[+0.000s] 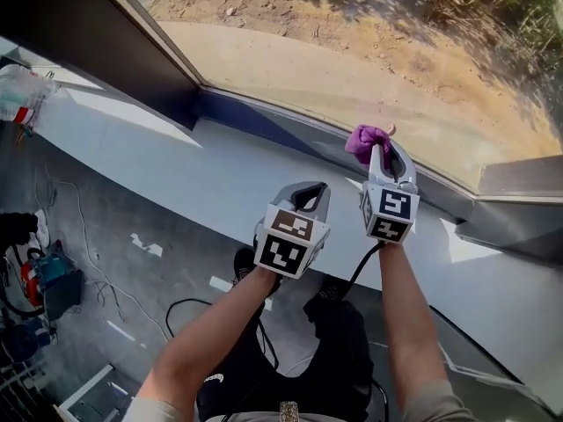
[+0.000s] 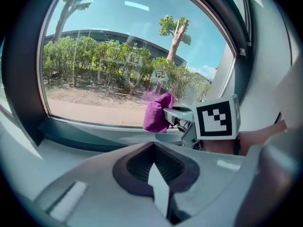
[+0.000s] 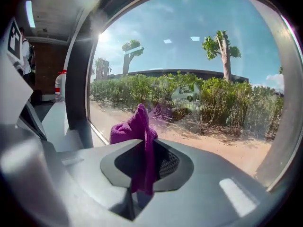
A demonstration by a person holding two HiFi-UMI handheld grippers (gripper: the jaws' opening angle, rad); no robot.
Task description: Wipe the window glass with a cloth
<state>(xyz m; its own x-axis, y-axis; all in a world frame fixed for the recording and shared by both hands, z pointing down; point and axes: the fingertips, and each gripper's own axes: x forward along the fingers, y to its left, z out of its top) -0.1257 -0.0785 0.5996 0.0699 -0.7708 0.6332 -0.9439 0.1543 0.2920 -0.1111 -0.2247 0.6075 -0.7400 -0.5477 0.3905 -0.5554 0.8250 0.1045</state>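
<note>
Purple cloth (image 3: 136, 129) is being pinched by one fold in the right gripper (image 1: 382, 150) jaws (left gripper (image 2: 158, 174) jaws pressed together, empty), so it could be dragged out by window glass (image 3: 189, 56) friction.

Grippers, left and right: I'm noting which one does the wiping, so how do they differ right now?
The right gripper is shut on the purple cloth; the left gripper is shut on nothing. The right reaches forward to the glass, while the left sits further back over the sill. Both face the glass.
</note>
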